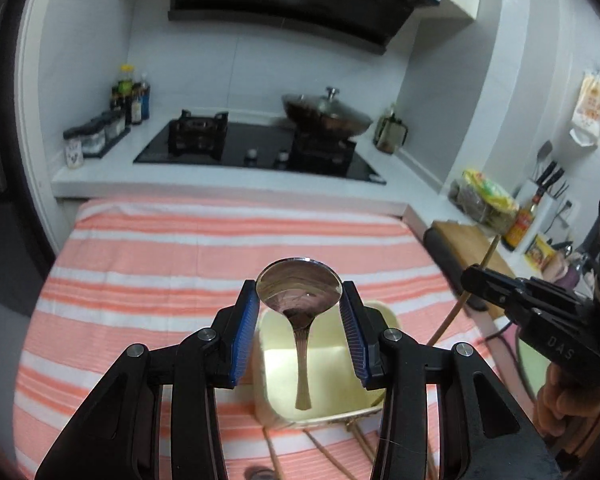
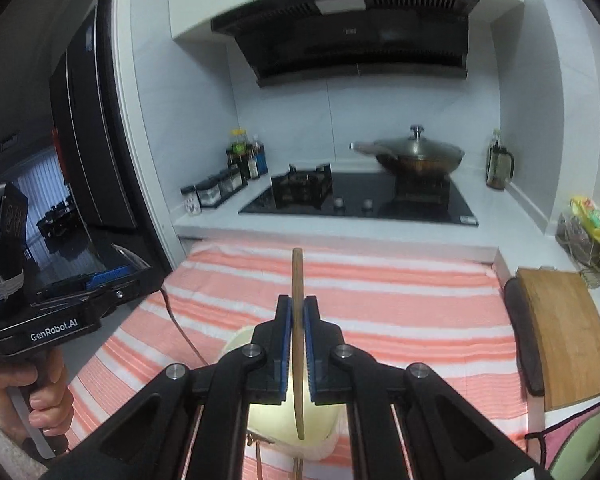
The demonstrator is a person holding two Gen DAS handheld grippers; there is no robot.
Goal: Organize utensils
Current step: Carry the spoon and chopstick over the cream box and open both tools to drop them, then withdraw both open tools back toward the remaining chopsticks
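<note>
My left gripper (image 1: 299, 300) is shut on the bowl of a steel spoon (image 1: 300, 292), whose handle hangs down into a cream utensil holder (image 1: 320, 384) on the striped cloth. My right gripper (image 2: 298, 312) is shut on a wooden chopstick (image 2: 297, 280) held upright, its lower end over the same cream holder (image 2: 268, 420). In the left wrist view the right gripper (image 1: 472, 280) shows at the right with the chopstick (image 1: 452, 312). In the right wrist view the left gripper (image 2: 112, 280) shows at the left. More chopsticks (image 1: 332, 456) lie on the cloth near the holder.
The orange-and-white striped cloth (image 1: 180, 264) covers the work surface. Behind it is a black gas hob (image 1: 260, 148) with a lidded wok (image 1: 328, 114). Condiment bottles (image 1: 132, 96) stand at the back left. A wooden cutting board (image 2: 564, 328) lies at the right.
</note>
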